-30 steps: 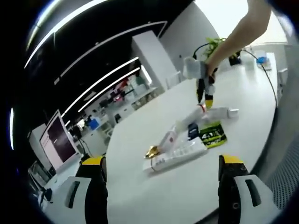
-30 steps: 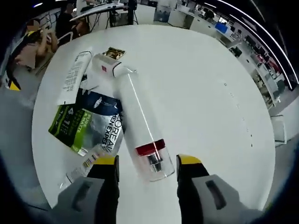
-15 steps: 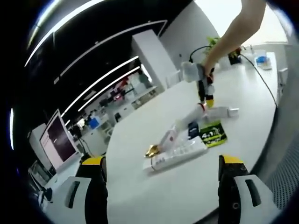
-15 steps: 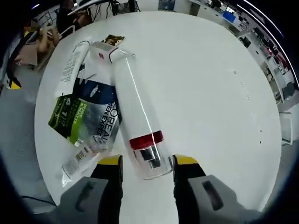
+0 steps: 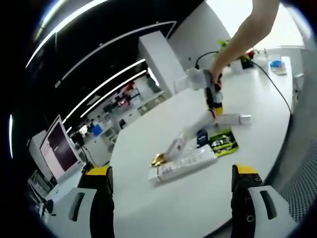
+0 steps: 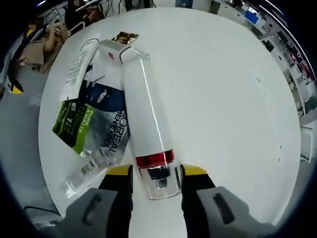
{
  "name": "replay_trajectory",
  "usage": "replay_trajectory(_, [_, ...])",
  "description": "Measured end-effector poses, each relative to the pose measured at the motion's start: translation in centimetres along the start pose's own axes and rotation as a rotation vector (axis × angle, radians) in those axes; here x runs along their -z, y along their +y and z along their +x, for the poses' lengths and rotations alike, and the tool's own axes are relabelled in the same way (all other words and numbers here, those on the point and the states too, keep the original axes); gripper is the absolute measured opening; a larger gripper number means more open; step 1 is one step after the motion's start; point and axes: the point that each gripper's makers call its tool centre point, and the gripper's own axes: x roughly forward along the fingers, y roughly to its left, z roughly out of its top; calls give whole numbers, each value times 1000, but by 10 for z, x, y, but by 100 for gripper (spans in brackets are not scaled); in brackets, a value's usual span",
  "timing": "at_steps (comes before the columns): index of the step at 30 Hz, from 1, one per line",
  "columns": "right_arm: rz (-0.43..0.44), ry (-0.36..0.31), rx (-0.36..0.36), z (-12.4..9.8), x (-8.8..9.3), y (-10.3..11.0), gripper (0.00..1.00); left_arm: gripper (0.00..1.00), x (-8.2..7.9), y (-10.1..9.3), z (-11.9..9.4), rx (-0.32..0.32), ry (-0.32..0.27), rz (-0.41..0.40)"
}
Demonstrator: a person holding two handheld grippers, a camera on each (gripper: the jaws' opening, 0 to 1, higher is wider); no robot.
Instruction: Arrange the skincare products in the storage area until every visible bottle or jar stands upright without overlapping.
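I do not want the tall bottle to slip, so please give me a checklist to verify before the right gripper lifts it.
1. Right gripper astride the tall bottle's clear cap end: ok.
2. Jaws pressed firmly on the cap: cannot tell.
3. Bottle upright: not ok, lying flat on the table.
4. Bottle free of overlap: not ok, it lies across the dark pouch and against the white box.
5. Left gripper out of the way: ok, open and well back.
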Motion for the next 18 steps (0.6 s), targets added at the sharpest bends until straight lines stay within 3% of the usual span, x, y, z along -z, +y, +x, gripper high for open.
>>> replay_trajectory(11, [-62, 4, -4, 0, -1, 7, 36, 97, 2, -4, 1, 21, 15, 10])
replay_trajectory(15, [-109, 57, -12, 0, -3, 13, 30, 97, 2, -5, 1, 33, 16, 10])
replay_trajectory(18, [-96, 99, -5, 0, -4, 13, 30, 97, 2, -5, 2, 37, 29, 14])
